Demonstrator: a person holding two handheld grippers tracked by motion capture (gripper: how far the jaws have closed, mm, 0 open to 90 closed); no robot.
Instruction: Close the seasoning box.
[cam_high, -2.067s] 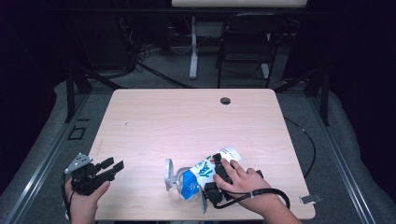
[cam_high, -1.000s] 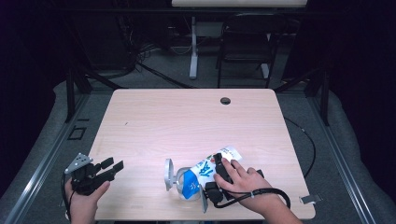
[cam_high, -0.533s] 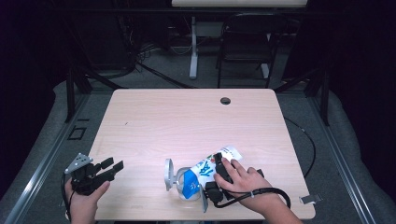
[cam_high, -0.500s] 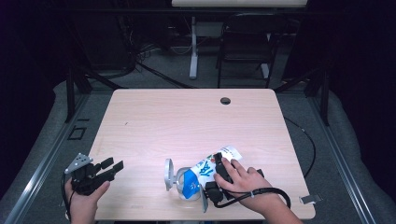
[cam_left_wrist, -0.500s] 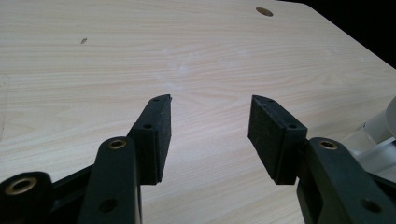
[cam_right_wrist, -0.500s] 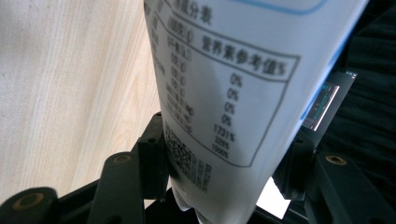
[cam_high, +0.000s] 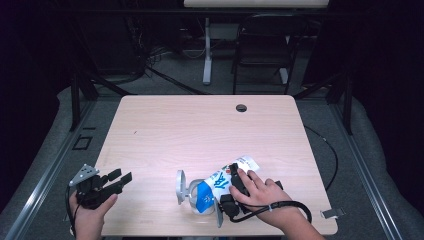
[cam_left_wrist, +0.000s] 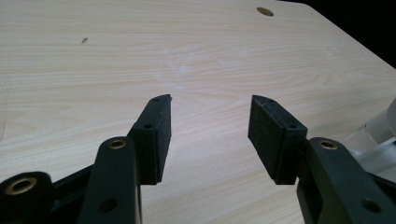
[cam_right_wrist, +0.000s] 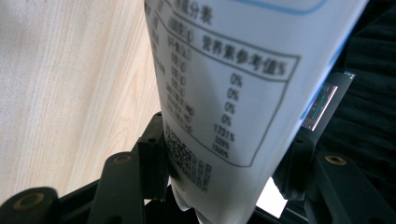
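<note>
High view shows my right hand-held gripper (cam_high: 220, 195) near the front edge of the surface (cam_high: 200, 130), its jaws clamped on a white and blue pouch (cam_high: 215, 182). The pouch lies flat, its long axis running slantwise: one end, white with a printed label, points away from me and off to the right of my right hand (cam_high: 257, 192), while the other end reaches left, just past the jaws, toward a grey round piece (cam_high: 181, 187) touching it there. In the right gripper view the pouch (cam_right_wrist: 233, 93) fills the space between both pads, its back panel of small print and a table of figures rising straight ahead of the jaws, tilted slightly to the right.

My left hand-held gripper (cam_high: 117, 179) sits well apart, at the surface's front left corner. In the left gripper view (cam_left_wrist: 210, 130) its jaws stand apart with bare wood between them.
</note>
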